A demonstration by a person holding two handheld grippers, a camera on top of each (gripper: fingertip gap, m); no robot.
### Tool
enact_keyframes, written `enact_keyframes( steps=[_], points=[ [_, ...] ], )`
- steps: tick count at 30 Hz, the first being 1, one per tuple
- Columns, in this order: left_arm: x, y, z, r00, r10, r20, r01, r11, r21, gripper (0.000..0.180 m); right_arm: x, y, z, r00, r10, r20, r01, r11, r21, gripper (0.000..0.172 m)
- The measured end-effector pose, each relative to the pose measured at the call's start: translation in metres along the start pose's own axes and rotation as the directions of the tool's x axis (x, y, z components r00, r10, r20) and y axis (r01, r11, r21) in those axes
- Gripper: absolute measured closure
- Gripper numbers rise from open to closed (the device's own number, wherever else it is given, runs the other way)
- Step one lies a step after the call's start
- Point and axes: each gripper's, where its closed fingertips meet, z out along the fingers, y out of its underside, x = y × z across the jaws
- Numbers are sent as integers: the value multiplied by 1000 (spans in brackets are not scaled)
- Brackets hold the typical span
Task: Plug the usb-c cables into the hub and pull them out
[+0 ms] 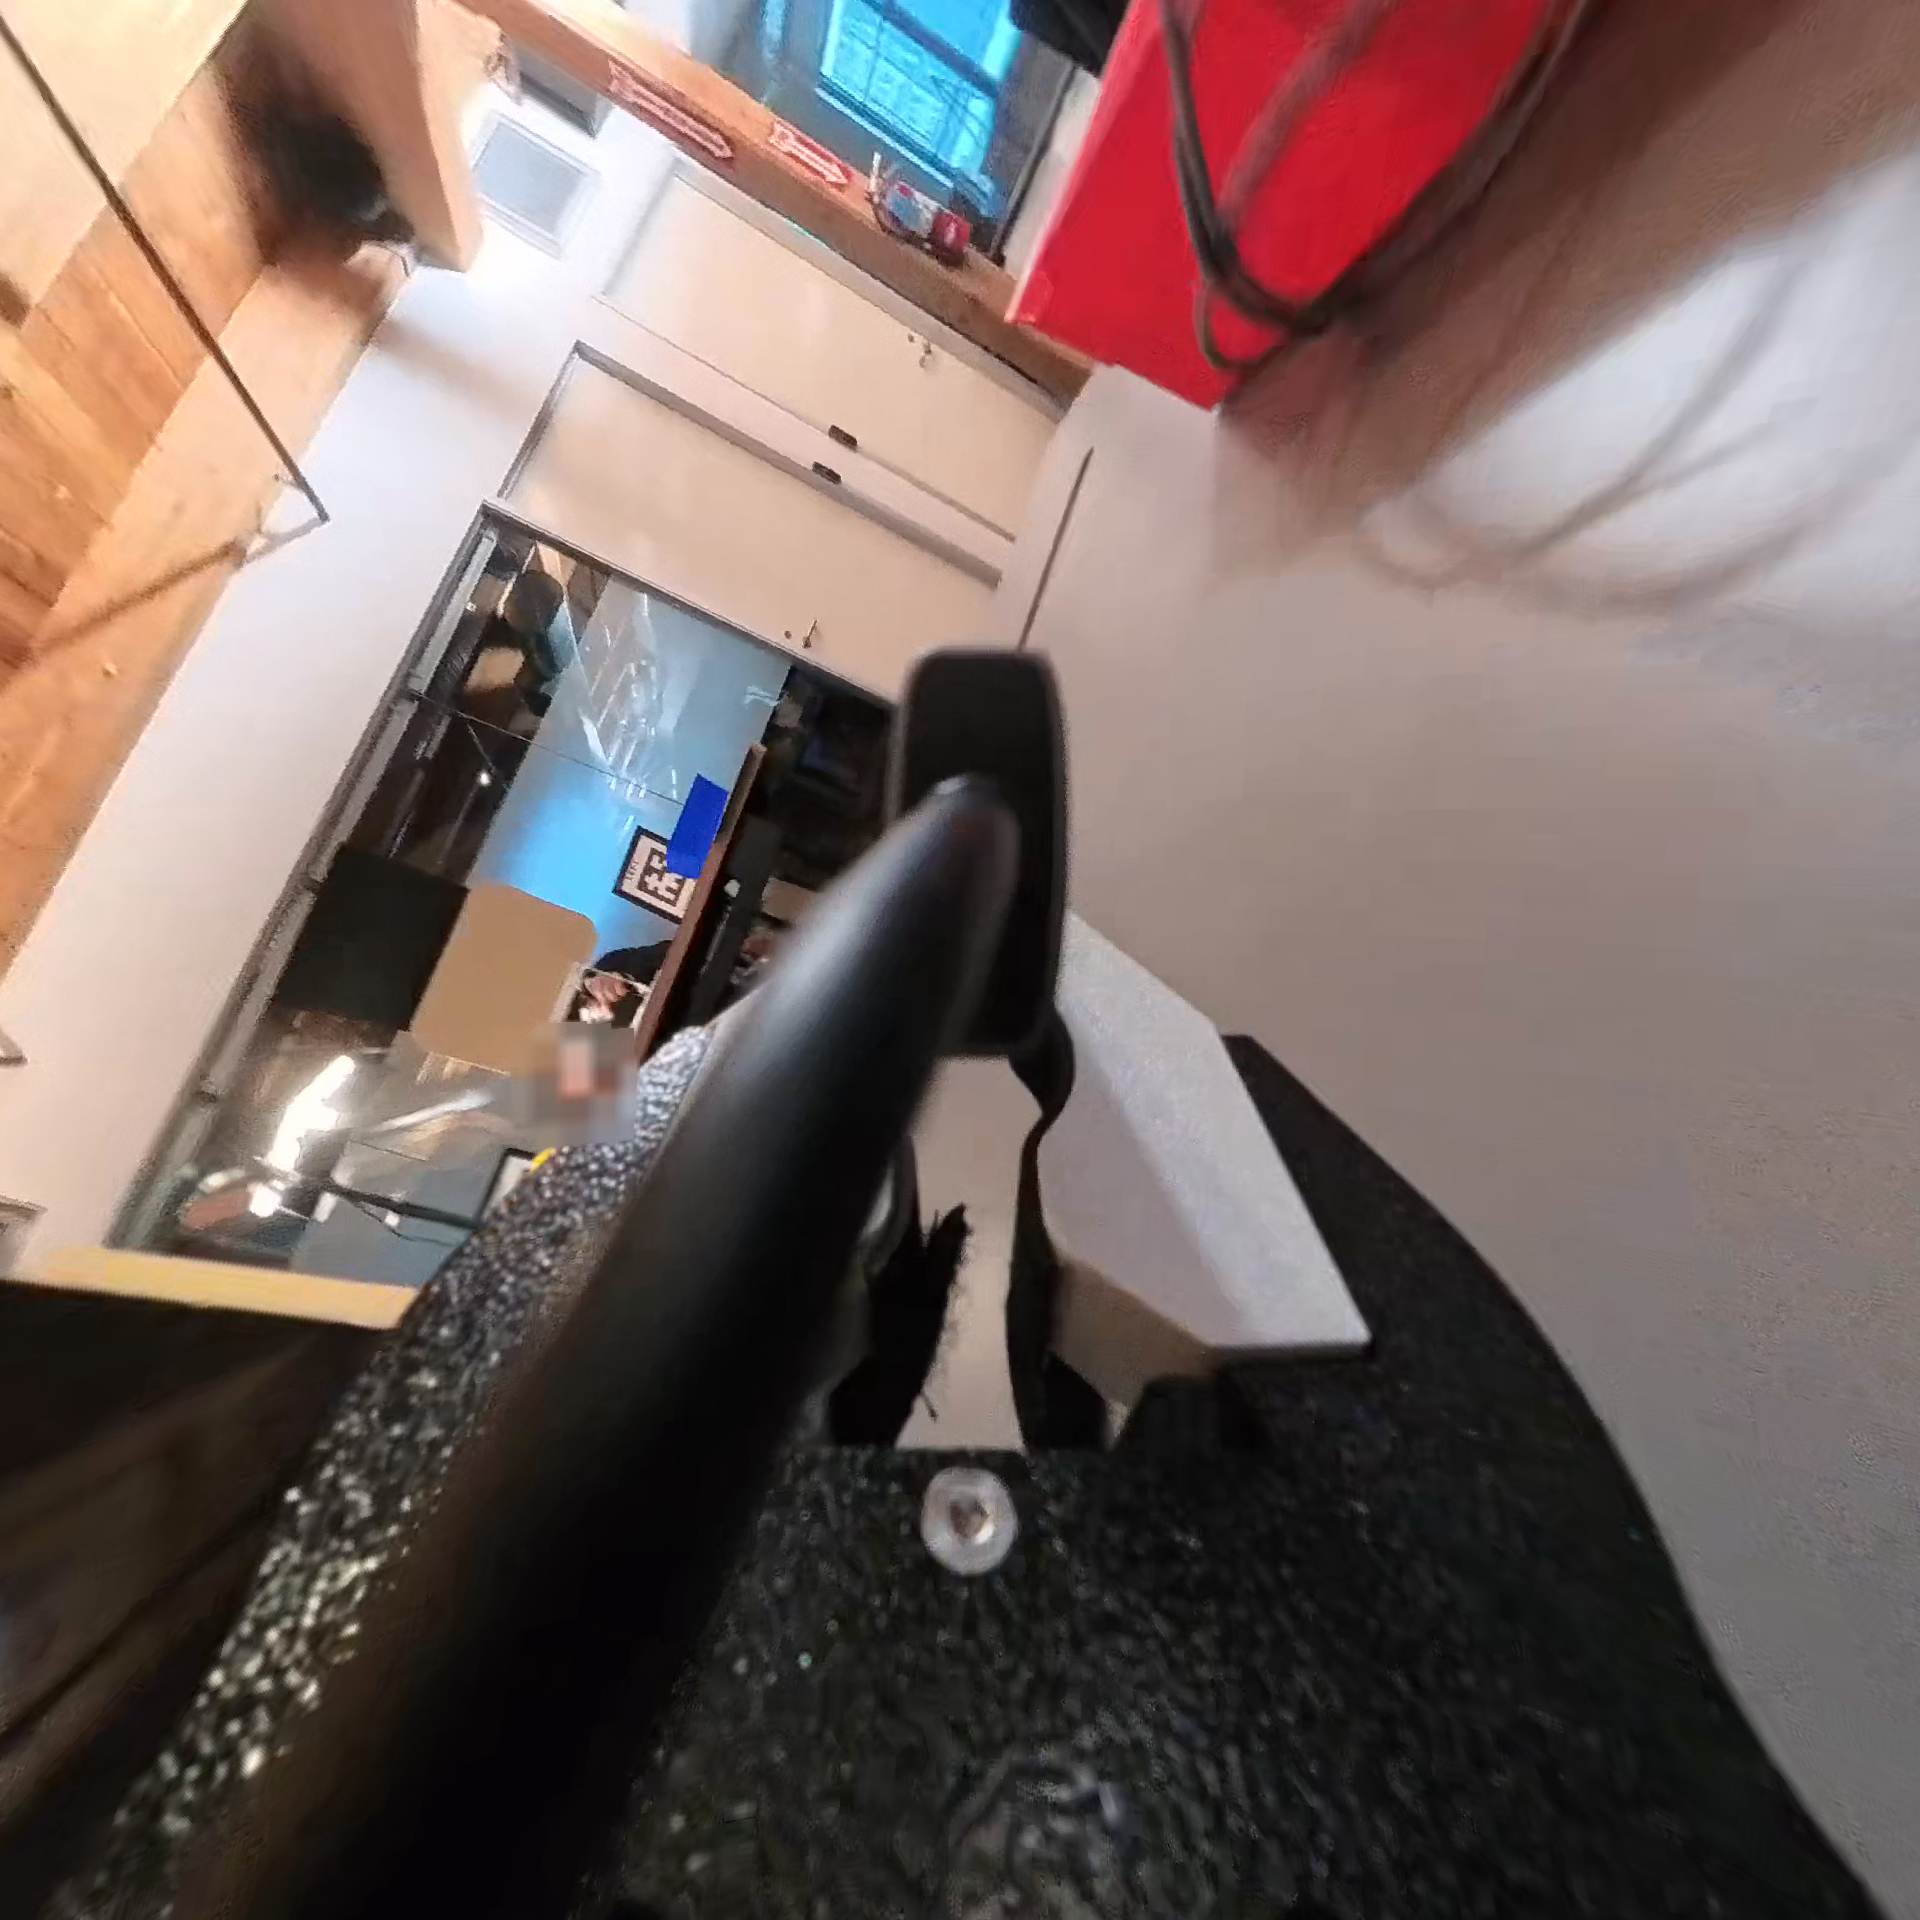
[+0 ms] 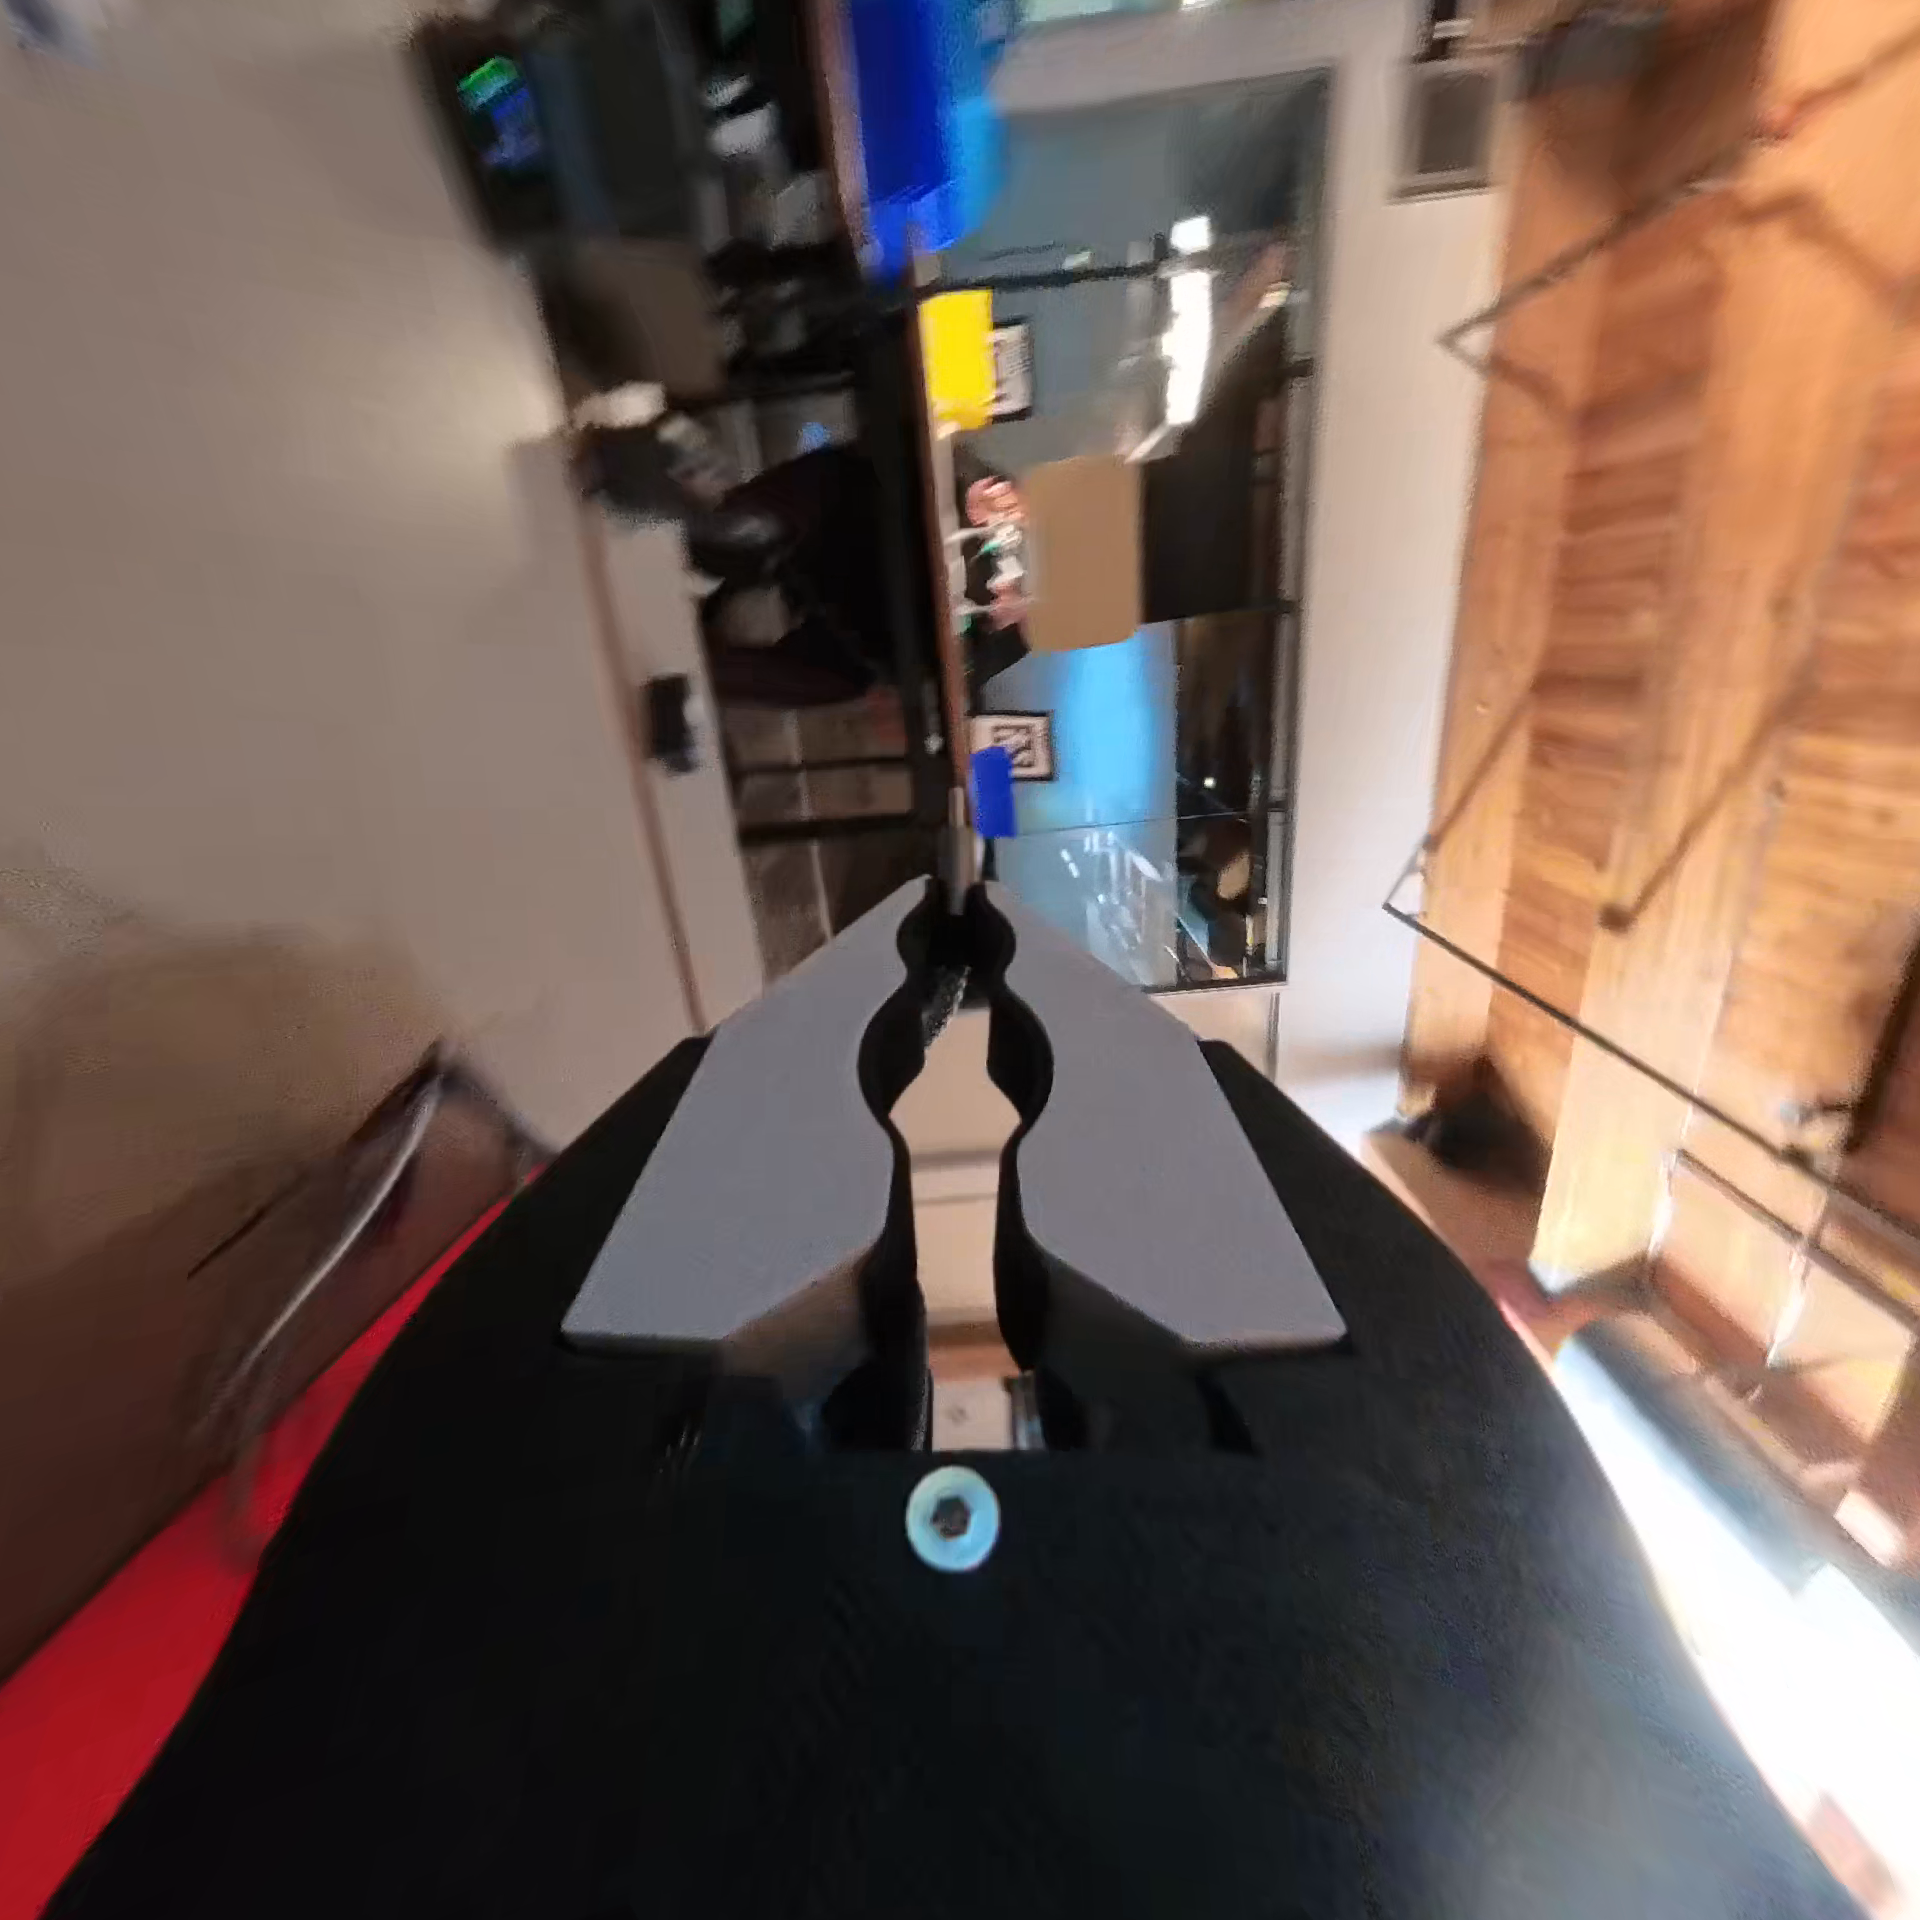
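In the left wrist view my left gripper [image 1: 961,831] is shut on a long dark hub [image 1: 790,1091]. The hub runs from the lower left up to the fingertips. The black pad of one finger [image 1: 1003,748] presses against its far side, and the hub hides the other finger. In the right wrist view my right gripper [image 2: 958,902] is shut on a usb-c cable. Its metal plug [image 2: 957,847] sticks out past the fingertips. Its braided cord [image 2: 940,1003] runs back between the grey fingers [image 2: 790,1122]. Neither view shows the other gripper.
Both views are tilted and blurred. A red mat [image 1: 1226,177] with dark cables [image 1: 1210,249] lies at the left view's upper right, and it shows at the right view's lower left [image 2: 156,1507]. Glass panels [image 1: 623,727], a pale wall and wooden beams [image 2: 1662,623] lie beyond. One gripper's finger ends stand about 20 cm off the other's.
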Motion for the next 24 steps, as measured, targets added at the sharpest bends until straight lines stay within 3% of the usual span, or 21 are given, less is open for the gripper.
enact_keyframes(
  steps=[3,6,13,18,24],
  points=[
    [9,5,1,996,82,-23,-82,997,-9,171,79,10,-25,975,184,-124,-179,983,51,170],
    [6,12,3,999,23,-33,-24,999,-24,171,134,25,-41,941,305,-149,-289,950,121,170],
    [12,18,5,998,15,-68,-17,999,-35,171,194,62,-49,927,342,-155,-335,940,72,170],
    [13,21,6,997,9,-82,-13,999,-40,171,194,101,-49,915,390,-99,-393,920,-7,170],
    [16,22,7,995,10,-98,-14,999,-41,171,119,153,-39,820,562,110,-550,826,-124,169]
  ],
)
